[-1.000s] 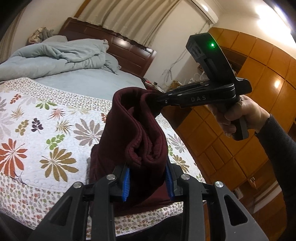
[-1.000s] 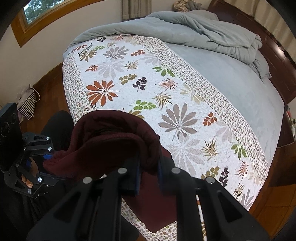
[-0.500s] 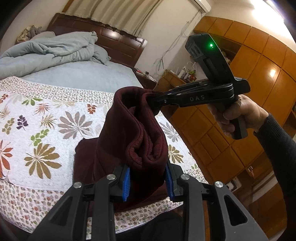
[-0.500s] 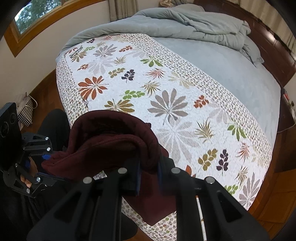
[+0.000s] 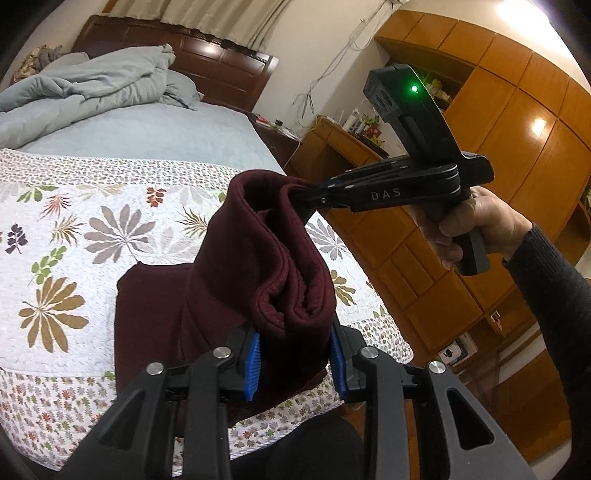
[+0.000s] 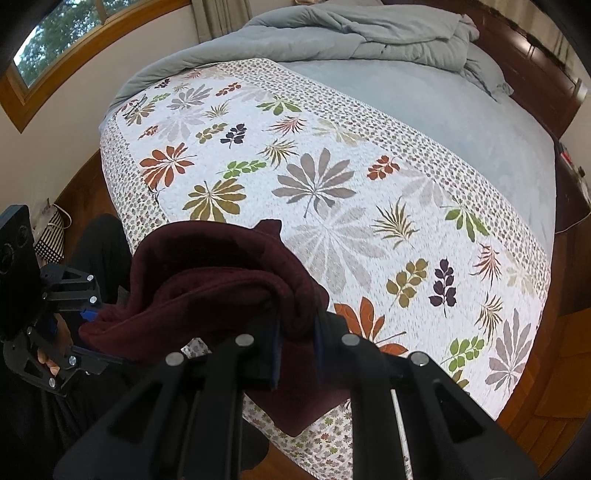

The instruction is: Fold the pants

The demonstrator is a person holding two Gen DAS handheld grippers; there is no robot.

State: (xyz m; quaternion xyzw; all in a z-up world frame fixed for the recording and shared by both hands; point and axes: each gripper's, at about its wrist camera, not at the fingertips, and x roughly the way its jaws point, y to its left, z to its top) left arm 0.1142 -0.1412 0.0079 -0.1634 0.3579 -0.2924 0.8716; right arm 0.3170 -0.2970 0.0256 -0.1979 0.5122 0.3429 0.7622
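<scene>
While both grippers clamp the same raised edge of the maroon pants (image 5: 258,266), the rest of the garment trails down onto the leaf-print quilt (image 5: 74,229) at the foot of the bed. In the left wrist view, the left gripper (image 5: 295,365) has its blue pads (image 5: 253,363) pressed against a thick, rolled bunch of fleece, several layers squeezed between them. Across from it the right gripper (image 5: 310,192), held in the person's right hand (image 5: 469,229), pinches the far corner of the same lifted fold, so the cloth hangs between the two tools like a short hammock. A green light (image 5: 414,88) glows on the right tool's upper housing.

From the right wrist view, the right gripper (image 6: 297,350) points steeply down, its jaws nearly together on a thin bunched edge of the pants (image 6: 221,280). The left gripper (image 6: 86,317) sits at the left edge of the view, gripping the other end of the fold. Below the raised part, a flat panel of maroon cloth lies on the quilt (image 6: 332,184) and overhangs its near border. Farther up the bed, a grey-blue duvet (image 6: 351,33) is heaped against the dark wooden headboard (image 5: 207,62). Wooden cabinets (image 5: 517,147) line the wall on the right of the left wrist view.
</scene>
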